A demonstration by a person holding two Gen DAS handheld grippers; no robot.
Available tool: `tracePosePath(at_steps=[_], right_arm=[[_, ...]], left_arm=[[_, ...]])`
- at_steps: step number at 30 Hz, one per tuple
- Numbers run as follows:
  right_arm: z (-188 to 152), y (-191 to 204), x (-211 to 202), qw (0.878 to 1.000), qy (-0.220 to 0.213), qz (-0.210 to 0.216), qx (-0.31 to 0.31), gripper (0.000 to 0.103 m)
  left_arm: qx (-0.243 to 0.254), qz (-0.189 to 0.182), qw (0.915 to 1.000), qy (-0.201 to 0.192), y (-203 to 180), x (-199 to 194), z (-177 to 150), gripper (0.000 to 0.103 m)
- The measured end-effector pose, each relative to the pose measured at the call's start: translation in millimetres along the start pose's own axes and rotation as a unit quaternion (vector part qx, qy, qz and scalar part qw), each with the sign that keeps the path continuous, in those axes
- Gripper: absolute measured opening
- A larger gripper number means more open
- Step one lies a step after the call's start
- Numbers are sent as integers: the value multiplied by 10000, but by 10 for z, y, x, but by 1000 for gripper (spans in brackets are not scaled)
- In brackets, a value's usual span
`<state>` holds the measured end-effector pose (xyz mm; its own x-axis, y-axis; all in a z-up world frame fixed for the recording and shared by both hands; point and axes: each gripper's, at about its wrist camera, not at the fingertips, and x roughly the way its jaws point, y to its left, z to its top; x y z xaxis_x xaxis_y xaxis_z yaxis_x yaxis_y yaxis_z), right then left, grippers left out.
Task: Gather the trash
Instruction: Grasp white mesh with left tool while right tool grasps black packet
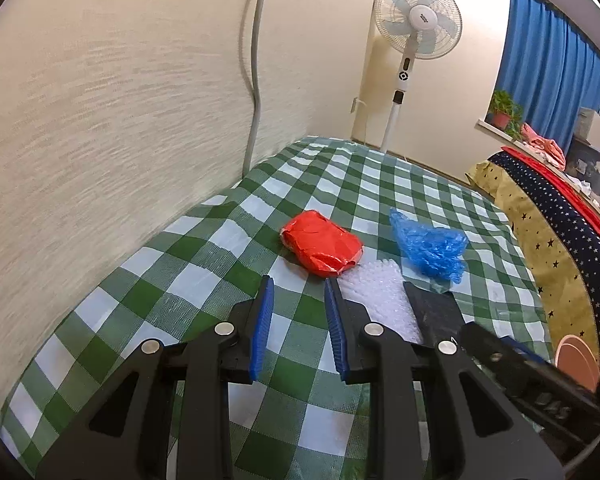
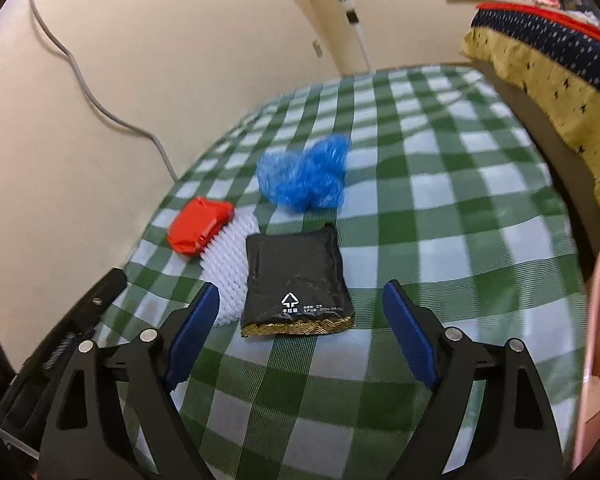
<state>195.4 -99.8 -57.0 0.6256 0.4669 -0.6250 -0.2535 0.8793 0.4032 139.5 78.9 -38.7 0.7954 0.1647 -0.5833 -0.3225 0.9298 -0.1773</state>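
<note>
Both grippers hover over a green-and-white checked tablecloth (image 1: 204, 264) with nothing between their blue-padded fingers. Left gripper (image 1: 299, 286): its fingers (image 1: 263, 320) stand a narrow gap apart, holding and touching nothing. Right gripper (image 2: 300, 292): its fingers (image 2: 410, 332) are spread wide, also empty.

Four pieces of trash lie close together on the cloth. Just ahead of the left fingertips sits a crumpled red wrapper (image 1: 322, 245). Beside the left gripper's right finger lies white bubble wrap (image 1: 380, 296), touching the red wrapper's near edge. Beyond that, further right, is a crumpled blue plastic bag (image 1: 430, 246), apart from the rest.

From the right gripper, a black pouch (image 2: 296, 280) with a gold-trimmed edge lies flat just ahead, in line with the gap between the spread fingers, not touching them. The bubble wrap lies along the pouch's left side, just ahead of the left finger. The red wrapper is ahead to the left; the blue bag is further ahead.

A grey cable (image 1: 254, 92) runs down the cream wall on the left. A standing fan (image 1: 418, 20) is past the table's far end. Star-patterned fabric (image 1: 548, 232) borders the table on the right.
</note>
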Motion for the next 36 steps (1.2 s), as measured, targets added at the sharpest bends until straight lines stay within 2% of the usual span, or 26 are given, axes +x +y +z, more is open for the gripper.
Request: tracePosePath(at_steps=[4, 6, 9, 13, 18, 20, 22, 31, 33, 34, 36], right_arm=[[-1, 17, 183, 9993, 356, -87, -54, 84], [6, 53, 195, 9989, 403, -154, -182, 83], [-4, 61, 197, 9984, 420, -216, -306, 64], [-7, 57, 178, 9980, 425, -175, -434, 55], [31, -71, 46, 9988, 177, -355, -276, 54], [64, -127, -8, 9989, 76, -407, -197, 54], [83, -179, -52, 9990, 14, -426, -141, 54], [89, -256, -203, 9977, -108, -640, -208, 54], [82, -244, -247, 9972, -141, -689, -254, 54], [80, -238, -273, 9970, -154, -710, -272, 54], [75, -220, -324, 9966, -181, -742, -300, 54]], left_arm=[[-35, -3, 10000, 37, -4, 47, 7, 26], [-48, -36, 10000, 68, -18, 77, 2, 26], [-65, -94, 9999, 127, -36, 131, -10, 26], [-104, -284, 9991, 285, -90, 238, -30, 26], [-139, -649, 9960, 596, -193, 389, -58, 27], [-106, -741, 9946, 717, -243, 445, -80, 35], [-49, -779, 9939, 779, -288, 473, -87, 38], [155, -979, 9870, 1262, -439, 632, -136, 39], [159, -1082, 9855, 1301, -450, 630, -146, 35], [163, -1128, 9847, 1319, -452, 629, -158, 28], [197, -1197, 9837, 1326, -473, 610, -172, 21]])
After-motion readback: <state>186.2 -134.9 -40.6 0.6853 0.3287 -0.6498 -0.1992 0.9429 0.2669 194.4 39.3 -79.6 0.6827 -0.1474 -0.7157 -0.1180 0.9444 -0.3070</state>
